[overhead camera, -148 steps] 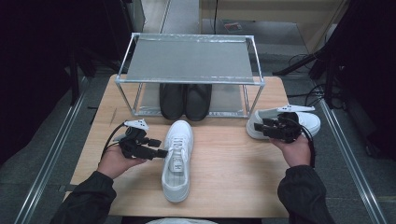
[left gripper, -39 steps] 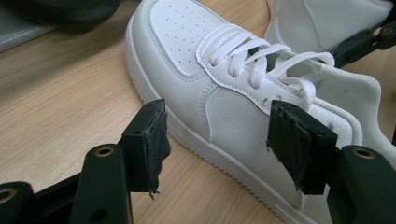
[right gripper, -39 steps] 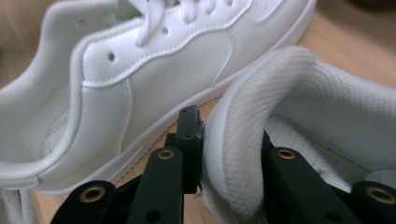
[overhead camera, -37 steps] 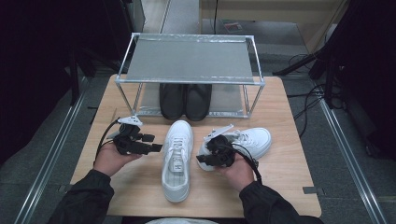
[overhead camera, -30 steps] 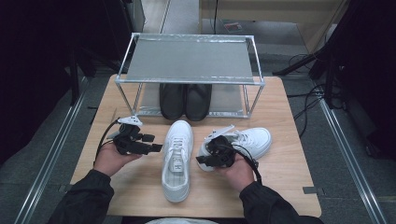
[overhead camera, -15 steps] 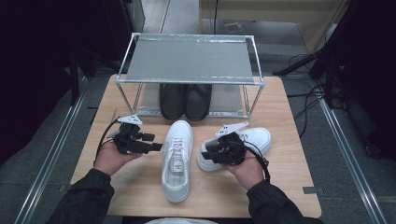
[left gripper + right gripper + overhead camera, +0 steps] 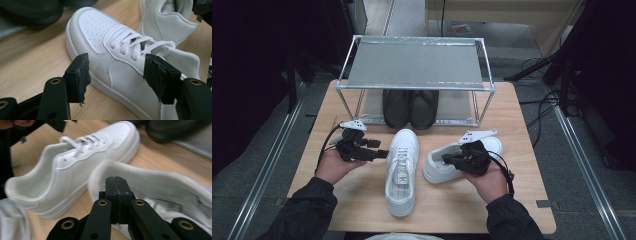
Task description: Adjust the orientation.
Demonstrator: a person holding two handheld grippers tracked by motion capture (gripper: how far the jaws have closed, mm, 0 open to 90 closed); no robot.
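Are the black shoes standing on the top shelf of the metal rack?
No, the black shoes stand under the top shelf of the metal rack, on its lower level.

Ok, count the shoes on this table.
4: two black shoes side by side under the rack, one white sneaker mid-table, another white sneaker right of it by the right tongs.

White sneakers (image 7: 402, 170) – smooth matt leather look; table (image 7: 522, 150) – pale wood.

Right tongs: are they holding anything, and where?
The right tongs are shut, apparently pinching the second white sneaker at its heel collar. The left tongs are open, holding nothing.
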